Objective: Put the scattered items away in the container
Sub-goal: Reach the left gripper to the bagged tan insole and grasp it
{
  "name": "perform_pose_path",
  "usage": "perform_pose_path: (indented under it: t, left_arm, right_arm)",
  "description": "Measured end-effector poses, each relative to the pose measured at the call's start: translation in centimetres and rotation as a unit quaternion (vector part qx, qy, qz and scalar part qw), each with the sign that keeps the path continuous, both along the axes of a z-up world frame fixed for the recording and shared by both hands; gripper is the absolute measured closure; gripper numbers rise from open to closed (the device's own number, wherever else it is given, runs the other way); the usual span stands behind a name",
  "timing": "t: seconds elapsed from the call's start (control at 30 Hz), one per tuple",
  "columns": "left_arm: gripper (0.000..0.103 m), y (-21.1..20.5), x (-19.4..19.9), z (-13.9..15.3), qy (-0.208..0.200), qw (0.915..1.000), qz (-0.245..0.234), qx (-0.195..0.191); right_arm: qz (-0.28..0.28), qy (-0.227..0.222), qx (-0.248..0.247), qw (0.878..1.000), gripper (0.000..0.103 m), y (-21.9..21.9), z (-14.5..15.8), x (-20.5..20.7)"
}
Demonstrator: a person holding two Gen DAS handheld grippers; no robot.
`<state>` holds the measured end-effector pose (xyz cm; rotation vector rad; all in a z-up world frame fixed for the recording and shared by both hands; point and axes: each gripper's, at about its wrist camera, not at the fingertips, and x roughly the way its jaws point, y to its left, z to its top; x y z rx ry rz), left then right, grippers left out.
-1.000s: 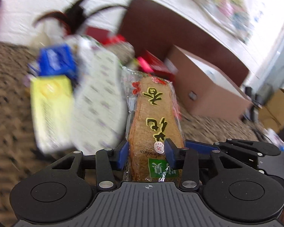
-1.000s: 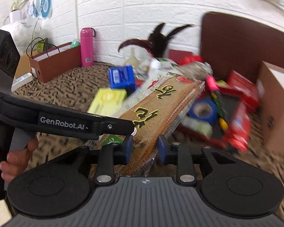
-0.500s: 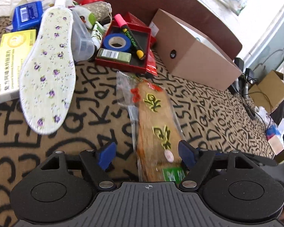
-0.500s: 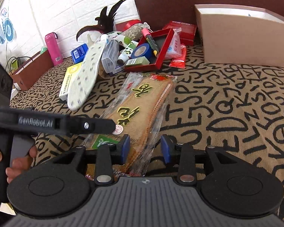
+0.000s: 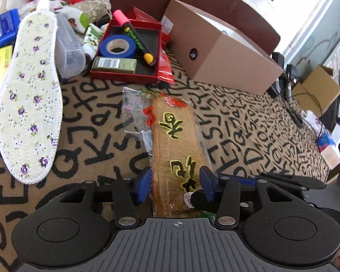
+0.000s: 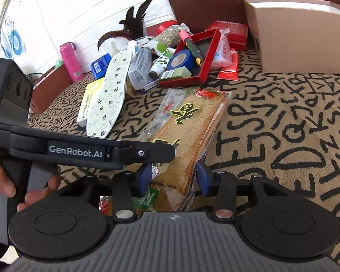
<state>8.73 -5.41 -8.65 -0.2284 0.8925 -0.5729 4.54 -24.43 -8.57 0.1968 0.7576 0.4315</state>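
A brown insole pack in clear plastic [image 5: 174, 145] lies on the patterned cloth; it also shows in the right wrist view [image 6: 188, 131]. My left gripper [image 5: 175, 183] has its blue pads on both sides of the pack's near end, shut on it. My right gripper [image 6: 173, 176] also closes on the same pack's near end. The left gripper's arm [image 6: 83, 151] crosses the right wrist view. The red tray [image 5: 124, 74] holds blue tape [image 5: 116, 46], a marker [image 5: 136, 40] and a green box [image 5: 113, 64]. A floral insole [image 5: 29, 95] lies to the left.
A brown cardboard box [image 5: 219, 54] stands behind the tray at the right. A clear bottle [image 5: 68, 49], yellow box [image 6: 88, 99], blue box [image 5: 0, 29] and red packets [image 6: 226, 68] clutter the back. A pink flask [image 6: 70, 61] stands by the wall.
The pack came down from the air onto the cloth. My left gripper opened half a second ago and has since closed back onto it. Both grippers moved lower.
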Motion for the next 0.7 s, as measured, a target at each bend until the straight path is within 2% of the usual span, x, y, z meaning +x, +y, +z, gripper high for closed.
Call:
perform_pose_path:
  t: [0.13,0.37,0.47,0.53,0.7]
  left_arm:
    - [0.04,-0.2,0.2,-0.1,0.0,1.0,0.0,-0.002]
    - [0.04,-1.2,-0.3,0.2,-0.011,0.9996,0.007,0.023]
    - [0.048,-1.1,-1.0,0.5,-0.009,0.9995,0.018,0.026]
    - [0.05,-0.9,-1.4,0.6,-0.004,0.9996,0.023,0.019]
    - [0.054,-1.5,-2.6,1.5,-0.015,0.9996,0.021,0.005]
  right_arm:
    - [-0.007,0.006,0.019,1.0,0.054,-0.5,-0.4,0.2]
    - [-0.01,-0.003,0.003,1.0,0.053,0.4,-0.4,0.4]
    - [-0.017,0.0,0.003,1.0,0.059,0.3,-0.1,-0.1]
    - [-0.021,0.005,0.006,1.0,0.068,0.0,0.1,-0.5]
    - [-0.03,0.002,0.009,0.999,0.073,-1.0,0.9,-2.0]
